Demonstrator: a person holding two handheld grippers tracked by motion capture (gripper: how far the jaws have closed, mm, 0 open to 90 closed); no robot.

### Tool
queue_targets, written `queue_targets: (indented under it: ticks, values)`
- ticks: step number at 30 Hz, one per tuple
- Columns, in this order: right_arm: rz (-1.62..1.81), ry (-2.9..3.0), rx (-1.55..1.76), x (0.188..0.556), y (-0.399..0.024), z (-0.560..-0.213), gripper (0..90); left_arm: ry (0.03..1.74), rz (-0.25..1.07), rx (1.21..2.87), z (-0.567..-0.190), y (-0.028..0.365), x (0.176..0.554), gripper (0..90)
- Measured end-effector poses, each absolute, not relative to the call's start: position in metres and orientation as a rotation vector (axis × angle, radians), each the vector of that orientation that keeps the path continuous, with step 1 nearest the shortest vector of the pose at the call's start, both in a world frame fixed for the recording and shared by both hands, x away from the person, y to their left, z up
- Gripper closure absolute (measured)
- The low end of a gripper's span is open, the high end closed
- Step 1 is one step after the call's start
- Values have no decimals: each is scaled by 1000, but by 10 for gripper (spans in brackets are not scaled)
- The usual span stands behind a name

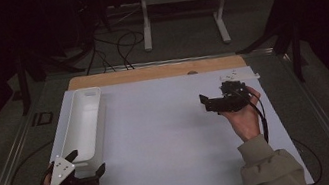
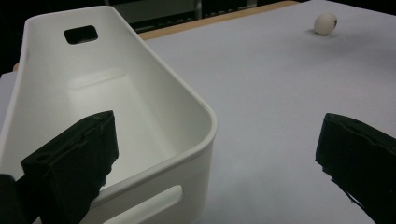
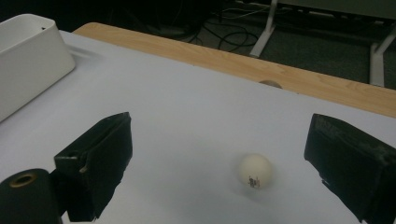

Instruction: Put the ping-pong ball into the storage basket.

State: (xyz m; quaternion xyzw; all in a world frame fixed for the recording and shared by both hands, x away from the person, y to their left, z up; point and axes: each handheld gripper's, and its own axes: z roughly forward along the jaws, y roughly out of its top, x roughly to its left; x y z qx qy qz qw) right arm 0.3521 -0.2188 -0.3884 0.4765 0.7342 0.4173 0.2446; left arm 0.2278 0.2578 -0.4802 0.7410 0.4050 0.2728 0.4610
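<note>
Jaws of right gripper [image 3: 219, 158] straddle ball [image 3: 254, 171].

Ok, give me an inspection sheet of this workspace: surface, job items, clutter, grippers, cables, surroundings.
Surface: white sheet over a wooden table edge.
Job's things: small white ball lying on the sheet between the right gripper's jaws, untouched; empty white bin at the left.
Clutter: nothing seen.
Grippers: left gripper open at the bin's near end; right gripper open.
Cables: black cables on the floor beyond the table.
Surroundings: dark room, white stand legs.
</note>
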Motion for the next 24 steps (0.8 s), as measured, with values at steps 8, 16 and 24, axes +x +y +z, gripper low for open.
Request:
queue_targets:
  ticks: [8,16,24]
  values:
    - [1116,2007,1325,363,-219,-390,73,997,671,1826,-480,258,228,0]
    - [1087,2018,1331,374,-219,-387,73,995,671,1825,-480,258,228,0]
    - [1065,2041,1340,383,-218,-390,73,994,669,1827,-481,257,228,0]
